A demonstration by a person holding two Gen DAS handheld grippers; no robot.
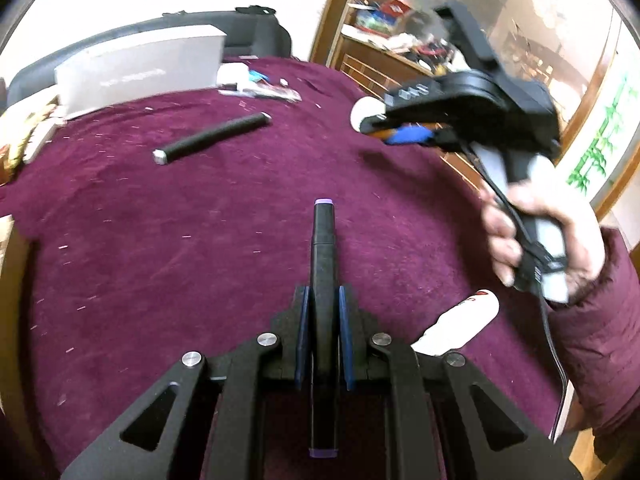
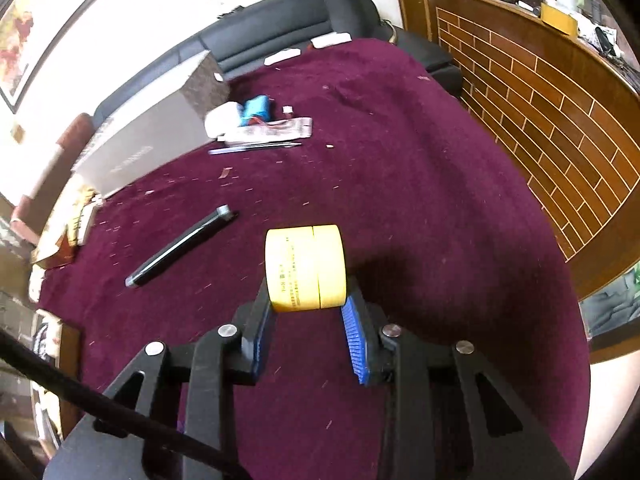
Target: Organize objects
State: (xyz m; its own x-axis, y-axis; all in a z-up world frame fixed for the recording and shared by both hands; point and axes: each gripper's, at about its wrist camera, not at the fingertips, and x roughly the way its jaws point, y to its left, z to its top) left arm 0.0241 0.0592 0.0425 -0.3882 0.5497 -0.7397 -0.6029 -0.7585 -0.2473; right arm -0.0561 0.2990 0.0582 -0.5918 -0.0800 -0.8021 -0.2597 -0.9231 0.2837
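Note:
My left gripper [image 1: 323,300] is shut on a black marker with purple end caps [image 1: 323,248], held lengthwise above the maroon tablecloth [image 1: 160,240]. My right gripper [image 2: 306,300] is shut on a yellow tape roll [image 2: 305,266], held above the cloth [image 2: 420,200]. In the left wrist view the right gripper [image 1: 376,126] shows at the upper right, blurred, with the tape roll [image 1: 364,114] seen end on. A black rod with silver ends [image 1: 212,138] lies on the cloth at the back left; it also shows in the right wrist view [image 2: 182,246].
A grey box [image 1: 140,68] and small clutter [image 2: 260,128] sit at the table's far edge, before a black sofa [image 2: 288,20]. A white tube [image 1: 460,326] lies at the near right. A wooden counter [image 2: 540,92] stands to the right.

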